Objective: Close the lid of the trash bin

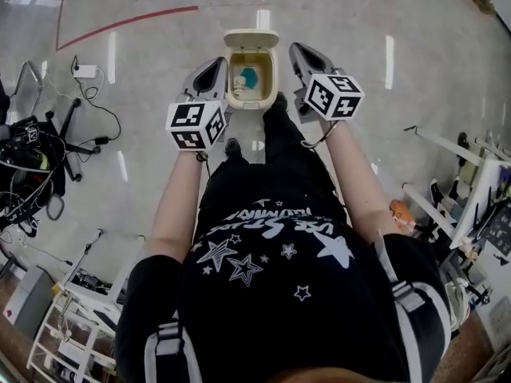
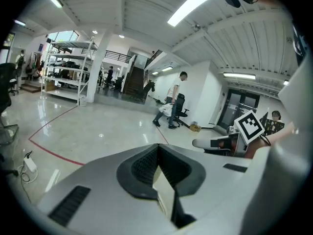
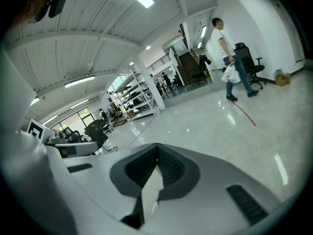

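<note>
Glossy floor at your feet: open trash bin (image 1: 249, 102) sits betw. left gripper (image 1: 215, 66) & right gripper (image 1: 299, 53), both shut, empty; approach stage, so next push raised lid (image 1: 251, 38) down.

Head view looks down; gripper views face level over floor (image 1: 160, 46).

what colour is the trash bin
The trash bin is cream, clearest in the head view.
</note>
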{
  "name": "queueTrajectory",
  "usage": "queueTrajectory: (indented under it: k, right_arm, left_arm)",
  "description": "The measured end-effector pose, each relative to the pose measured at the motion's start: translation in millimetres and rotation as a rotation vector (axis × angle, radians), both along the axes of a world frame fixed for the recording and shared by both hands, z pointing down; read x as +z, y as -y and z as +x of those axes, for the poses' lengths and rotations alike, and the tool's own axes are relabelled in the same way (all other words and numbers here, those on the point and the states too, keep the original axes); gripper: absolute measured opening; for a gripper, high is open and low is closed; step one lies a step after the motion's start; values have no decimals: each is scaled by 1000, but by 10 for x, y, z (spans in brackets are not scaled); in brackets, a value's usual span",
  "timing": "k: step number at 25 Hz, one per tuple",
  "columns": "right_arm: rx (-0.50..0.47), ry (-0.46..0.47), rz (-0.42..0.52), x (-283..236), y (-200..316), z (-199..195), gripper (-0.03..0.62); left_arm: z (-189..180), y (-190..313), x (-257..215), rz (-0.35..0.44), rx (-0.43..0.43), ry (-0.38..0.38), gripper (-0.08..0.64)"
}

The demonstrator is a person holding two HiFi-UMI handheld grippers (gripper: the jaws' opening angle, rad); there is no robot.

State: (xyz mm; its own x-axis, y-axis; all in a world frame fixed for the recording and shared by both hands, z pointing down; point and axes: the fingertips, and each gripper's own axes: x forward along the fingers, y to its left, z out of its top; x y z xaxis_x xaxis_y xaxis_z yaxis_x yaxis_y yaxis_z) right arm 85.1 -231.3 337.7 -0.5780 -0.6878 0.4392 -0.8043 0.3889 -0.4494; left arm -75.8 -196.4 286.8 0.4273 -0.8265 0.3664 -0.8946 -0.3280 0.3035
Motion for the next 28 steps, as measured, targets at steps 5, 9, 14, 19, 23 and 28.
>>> queueTrajectory:
  k: [5,9,14,19,23,28]
  right_arm:
    - [-73,-15,-42,307,266,-8,6]
    - [-100,-9,-82,590,498,-34,6]
    - [-118,-11,-121,983,742,-43,5]
    - [-180,-71,-138,1361,907,-127,5]
    - [-260,-128,-143,1591,994,-258,6]
    - [-279,-104,-197,1780,1012,-278,5]
  left_arm:
    - [88,331,224,-31,-41,12,11]
    - [128,535,442,-60,-67,19,11]
    - [156,750,766,-93,-98,28,11]
    - [173,887,1048,-119,-108,26,11]
    - [178,929,1262,-134,-103,32,11]
    - [131,971,1457,-148,-131,33,11]
